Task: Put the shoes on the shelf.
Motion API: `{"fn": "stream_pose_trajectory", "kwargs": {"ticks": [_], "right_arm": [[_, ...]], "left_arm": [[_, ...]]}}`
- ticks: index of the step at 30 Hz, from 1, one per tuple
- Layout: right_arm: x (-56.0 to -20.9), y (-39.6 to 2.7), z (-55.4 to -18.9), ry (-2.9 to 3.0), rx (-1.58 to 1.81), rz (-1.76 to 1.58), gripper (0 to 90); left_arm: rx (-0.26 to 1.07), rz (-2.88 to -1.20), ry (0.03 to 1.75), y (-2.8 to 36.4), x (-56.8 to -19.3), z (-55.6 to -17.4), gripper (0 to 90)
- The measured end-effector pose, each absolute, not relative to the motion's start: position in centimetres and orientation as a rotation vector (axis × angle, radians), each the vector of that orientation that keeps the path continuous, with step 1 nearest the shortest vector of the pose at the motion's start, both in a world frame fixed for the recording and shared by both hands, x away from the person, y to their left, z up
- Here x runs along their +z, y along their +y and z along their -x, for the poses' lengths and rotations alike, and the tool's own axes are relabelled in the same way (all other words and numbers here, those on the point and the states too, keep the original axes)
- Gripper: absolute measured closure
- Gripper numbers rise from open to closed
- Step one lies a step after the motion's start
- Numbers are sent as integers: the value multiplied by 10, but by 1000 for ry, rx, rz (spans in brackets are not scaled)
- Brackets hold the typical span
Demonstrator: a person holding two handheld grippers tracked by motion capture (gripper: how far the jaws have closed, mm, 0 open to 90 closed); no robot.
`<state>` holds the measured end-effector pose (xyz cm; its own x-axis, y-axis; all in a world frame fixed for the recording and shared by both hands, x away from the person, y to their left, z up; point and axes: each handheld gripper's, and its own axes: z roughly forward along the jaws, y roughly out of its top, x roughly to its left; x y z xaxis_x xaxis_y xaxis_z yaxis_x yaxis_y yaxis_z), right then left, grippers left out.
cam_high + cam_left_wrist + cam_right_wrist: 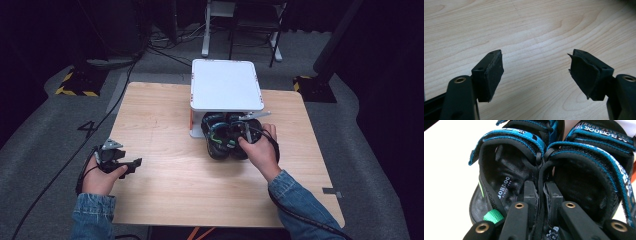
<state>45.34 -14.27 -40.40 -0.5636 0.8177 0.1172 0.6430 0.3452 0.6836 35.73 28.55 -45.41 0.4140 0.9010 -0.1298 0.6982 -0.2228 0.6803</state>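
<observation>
Nearest the person, the left gripper (131, 165) hovers over the pale wooden table (165, 190), jaws spread and empty; farther in, the right gripper (541, 195) pinches the touching inner walls of two black sandals with blue straps (225, 137), below the white two-tier plastic stand (225, 82)

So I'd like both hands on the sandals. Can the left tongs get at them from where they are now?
Probably yes. The left tongs stand open and empty over bare table, with nothing lying between them and the sandals. The right tongs already pinch the sandals' inner heel edges together.
</observation>
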Motion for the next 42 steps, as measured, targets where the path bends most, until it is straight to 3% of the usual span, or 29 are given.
{"fn": "stream_pose_trajectory", "kwargs": {"ticks": [11, 24, 29, 30, 32, 37, 42], "right_arm": [[-418, -120, -497, 2247, 999, -1299, 820], [-436, -106, -510, 2095, 982, -1262, 835], [-439, -107, -511, 2064, 1054, -1203, 694], [-440, -109, -511, 2066, 1073, -1201, 607], [-441, -111, -510, 2078, 1133, -1209, 529], [-439, -120, -505, 2095, 1192, -1176, 451], [-427, -133, -494, 2105, 1240, -1142, 439]], "left_arm": [[371, -1991, 1359, 286, -456, -357, 271], [364, -1981, 1347, 285, -456, -360, 271], [366, -1985, 1341, 282, -455, -362, 271], [359, -1982, 1339, 281, -455, -362, 271], [356, -1988, 1340, 279, -455, -362, 271], [357, -2001, 1316, 272, -454, -367, 271], [342, -2009, 1267, 259, -449, -373, 271]]}}
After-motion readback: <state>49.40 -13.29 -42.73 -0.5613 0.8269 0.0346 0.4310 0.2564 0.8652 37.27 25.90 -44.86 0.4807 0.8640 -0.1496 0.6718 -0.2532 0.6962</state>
